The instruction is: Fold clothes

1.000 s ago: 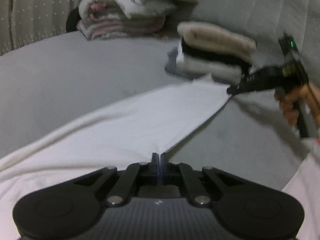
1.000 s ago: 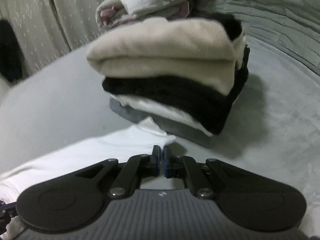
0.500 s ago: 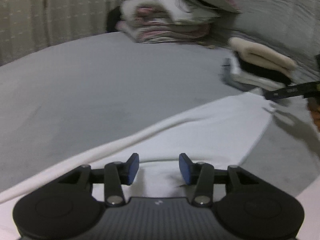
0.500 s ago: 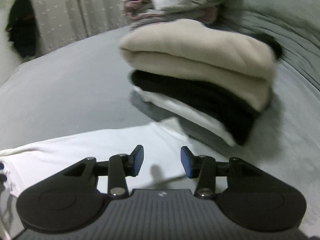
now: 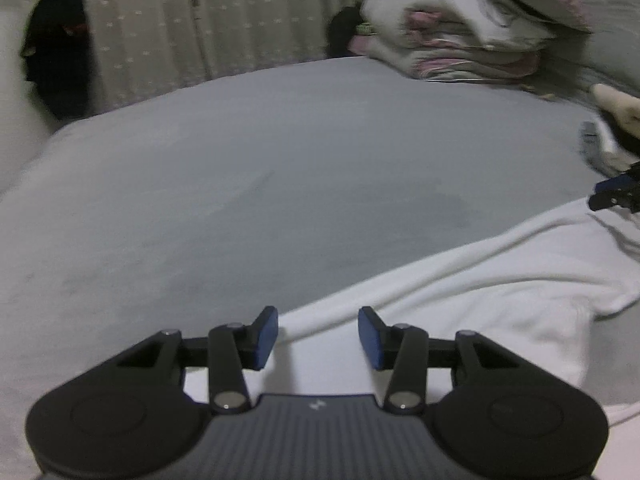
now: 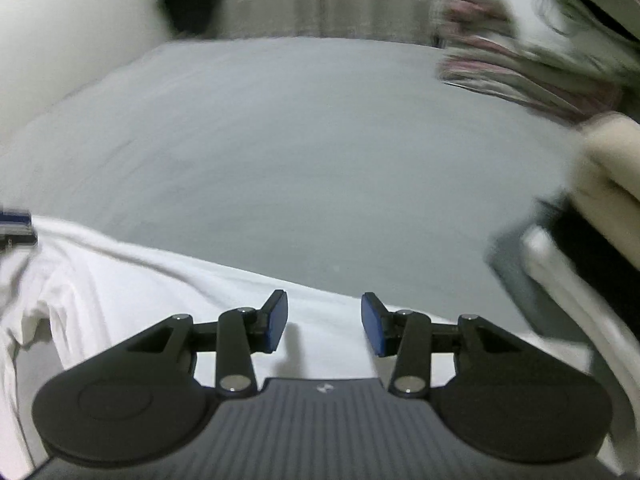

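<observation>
A white garment (image 5: 480,292) lies spread on the grey bed (image 5: 280,160), with a folded edge running across it. My left gripper (image 5: 318,332) hovers open just over that edge near the garment's left end, nothing between its blue pads. My right gripper (image 6: 324,320) is also open and empty, over the garment (image 6: 140,288) near its far edge. The right gripper's tip (image 5: 616,196) shows at the right border of the left wrist view. The left gripper's tip (image 6: 14,226) shows at the left border of the right wrist view.
A stack of folded clothes (image 6: 600,184), beige on top of black, white and grey, sits at the right, close to the garment. A pile of pink and white bedding (image 5: 460,28) lies at the back. Behind the bed hang a curtain (image 5: 180,20) and a dark item (image 5: 56,48).
Both grippers were shut on the white garment's corners a second ago. They have let go, stand open, and both views have swung left across the bed.
</observation>
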Demonstrator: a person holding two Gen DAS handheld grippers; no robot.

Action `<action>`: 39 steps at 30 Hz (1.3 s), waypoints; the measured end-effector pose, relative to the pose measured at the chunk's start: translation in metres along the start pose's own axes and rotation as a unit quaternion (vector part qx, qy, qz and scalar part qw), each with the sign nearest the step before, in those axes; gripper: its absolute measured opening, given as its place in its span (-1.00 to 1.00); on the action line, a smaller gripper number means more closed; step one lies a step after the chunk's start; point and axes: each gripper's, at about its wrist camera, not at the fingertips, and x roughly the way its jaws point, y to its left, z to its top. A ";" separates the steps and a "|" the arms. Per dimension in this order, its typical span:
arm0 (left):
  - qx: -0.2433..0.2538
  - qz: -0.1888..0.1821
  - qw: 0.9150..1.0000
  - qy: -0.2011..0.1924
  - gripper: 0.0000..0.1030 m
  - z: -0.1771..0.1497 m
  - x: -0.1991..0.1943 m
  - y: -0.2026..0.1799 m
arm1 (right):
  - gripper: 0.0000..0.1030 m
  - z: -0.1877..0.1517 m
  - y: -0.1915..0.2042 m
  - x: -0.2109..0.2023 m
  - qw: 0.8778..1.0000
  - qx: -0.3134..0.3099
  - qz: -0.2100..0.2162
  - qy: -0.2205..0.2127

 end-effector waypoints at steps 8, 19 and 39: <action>-0.032 0.028 0.999 0.007 -0.83 -0.006 0.014 0.029 | -0.95 0.011 0.032 0.029 0.997 -0.067 0.033 0.030; -0.028 0.069 0.997 -0.018 -0.96 -0.001 0.038 0.012 | -0.99 0.018 0.029 0.028 0.999 -0.030 -0.028 -0.018; 0.046 -0.042 0.998 -0.024 -0.24 -0.005 -0.023 -0.082 | -0.15 -0.013 0.030 -0.025 0.999 0.001 -0.049 0.009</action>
